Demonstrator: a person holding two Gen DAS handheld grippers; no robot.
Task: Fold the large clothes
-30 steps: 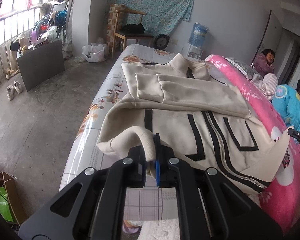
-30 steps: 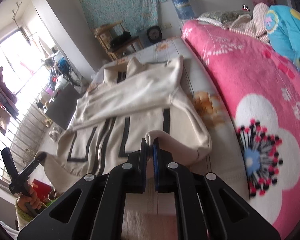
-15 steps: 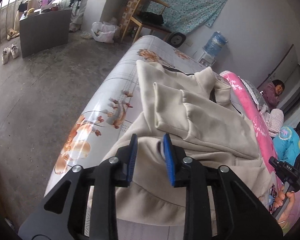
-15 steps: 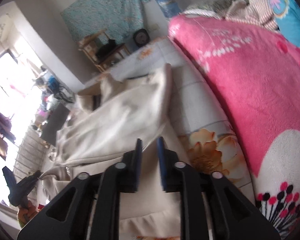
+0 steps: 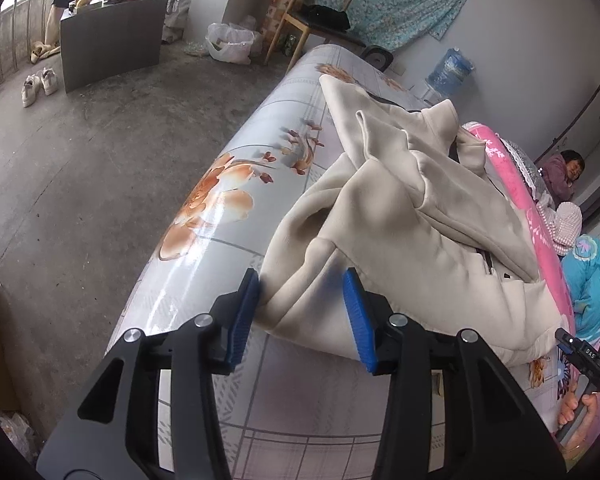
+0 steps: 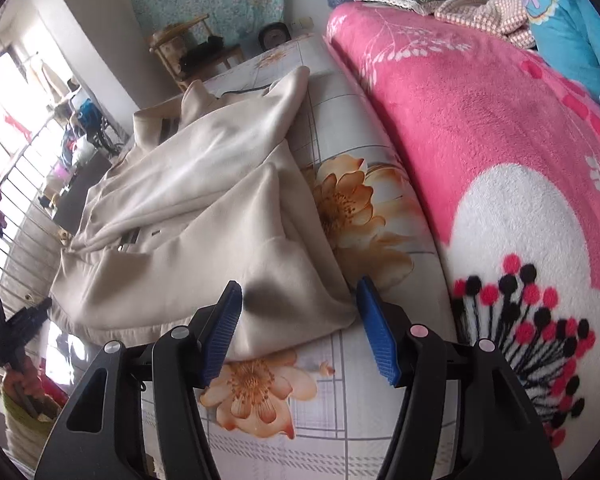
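A large cream jacket point(image 5: 412, 224) lies folded over on itself on the flower-print bed sheet point(image 5: 228, 200). It also shows in the right wrist view point(image 6: 204, 216), with the lower half laid up over the sleeves. My left gripper point(image 5: 302, 312) is open, its blue pads either side of the folded edge at the jacket's left corner. My right gripper point(image 6: 300, 328) is open, its pads either side of the jacket's right corner. Neither holds cloth.
A pink fleece blanket point(image 6: 480, 128) runs along the right of the bed, with people lying past it point(image 5: 568, 168). The bed edge drops to a concrete floor point(image 5: 60, 160) on the left. A dark cabinet point(image 5: 108, 36), a wooden chair point(image 5: 312, 20) and a water bottle point(image 5: 450, 68) stand beyond.
Both grippers carried the jacket's bottom hem up over the body, then opened and let it go. The black-striped front is now covered by the folded half.
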